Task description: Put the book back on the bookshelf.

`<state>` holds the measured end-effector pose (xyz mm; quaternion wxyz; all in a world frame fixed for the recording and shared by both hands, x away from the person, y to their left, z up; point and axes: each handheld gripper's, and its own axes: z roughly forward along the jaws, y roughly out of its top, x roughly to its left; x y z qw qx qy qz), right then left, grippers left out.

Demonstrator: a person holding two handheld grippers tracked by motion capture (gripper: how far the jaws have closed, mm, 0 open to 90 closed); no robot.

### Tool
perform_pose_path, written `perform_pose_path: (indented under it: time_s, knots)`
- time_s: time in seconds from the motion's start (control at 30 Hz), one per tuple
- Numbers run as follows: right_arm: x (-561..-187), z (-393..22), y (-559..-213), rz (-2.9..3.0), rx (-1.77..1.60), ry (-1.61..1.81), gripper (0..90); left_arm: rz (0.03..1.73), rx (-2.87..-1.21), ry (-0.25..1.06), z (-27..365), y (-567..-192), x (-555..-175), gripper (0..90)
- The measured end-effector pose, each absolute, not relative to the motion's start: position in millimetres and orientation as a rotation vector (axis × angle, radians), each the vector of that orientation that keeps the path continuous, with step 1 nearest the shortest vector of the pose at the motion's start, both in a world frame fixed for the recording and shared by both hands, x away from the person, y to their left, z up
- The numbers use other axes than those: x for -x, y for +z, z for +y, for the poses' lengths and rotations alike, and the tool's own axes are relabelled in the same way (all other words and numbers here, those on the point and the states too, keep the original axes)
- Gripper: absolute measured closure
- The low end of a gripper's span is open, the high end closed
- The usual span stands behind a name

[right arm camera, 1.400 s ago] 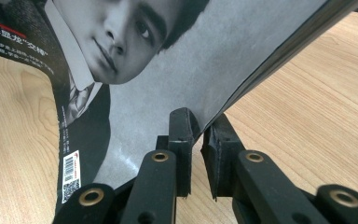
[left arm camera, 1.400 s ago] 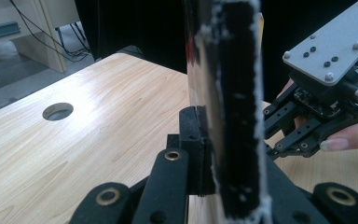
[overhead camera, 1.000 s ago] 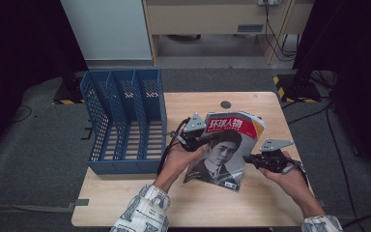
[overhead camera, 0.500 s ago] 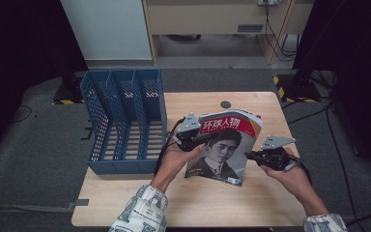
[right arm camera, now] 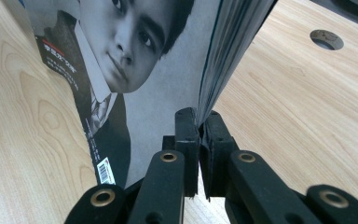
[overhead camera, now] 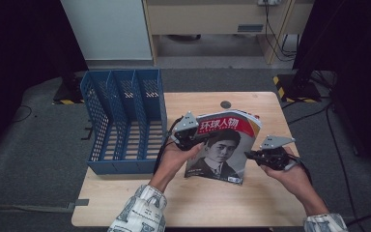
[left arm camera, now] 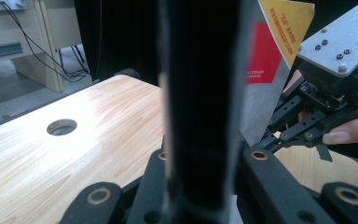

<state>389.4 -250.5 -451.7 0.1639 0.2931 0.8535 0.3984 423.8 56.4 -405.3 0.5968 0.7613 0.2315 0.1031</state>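
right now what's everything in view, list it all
magazine: one, red title band over a black-and-white portrait cover, held tilted above the middle of the table
file rack: one, blue mesh with three slots, lying on the left part of the table and overhanging its left edge
table: one, light wood, with a round cable hole near the far edge
cabinet: one, pale, on the floor behind the table
wooden desk: one, beige, at the back
cables: several, black, on the floor at back right
left tongs: one, black, shut on the magazine's left edge
right tongs: one, black, shut on the magazine's right edge
hands: two, patterned sleeves, coming in from the bottom
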Motion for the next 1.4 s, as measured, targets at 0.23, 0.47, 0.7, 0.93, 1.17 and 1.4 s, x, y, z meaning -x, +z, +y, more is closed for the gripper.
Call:
perform_pose_path:
  time_s: [0.23, 0.47, 0.7, 0.93, 1.17, 1.4]
  knots:
    - [-391, -249, -453, 2.42, -0.828, 1.116, 85.8, 0.54, -1.763, 0.217, 55, -405, -423, 85.8]
    - [-391, -248, -457, 2.37, -0.825, 1.108, 64.6, 0.525, -1.768, 0.216, 57, -403, -419, 86.1]
    - [-382, -256, -486, 2.264, -0.972, 1.07, 31.8, 0.557, -1.752, 0.199, 59, -405, -421, 86.2]
    - [-381, -264, -516, 2.308, -1.082, 0.965, 23.2, 0.577, -1.756, 0.194, 59, -403, -420, 86.1]
    - [-381, -272, -532, 2.349, -1.085, 0.931, 15.6, 0.562, -1.749, 0.196, 62, -394, -417, 86.2]
    - [-381, -272, -538, 2.314, -1.139, 0.995, 13.9, 0.587, -1.729, 0.199, 66, -376, -415, 86.2]
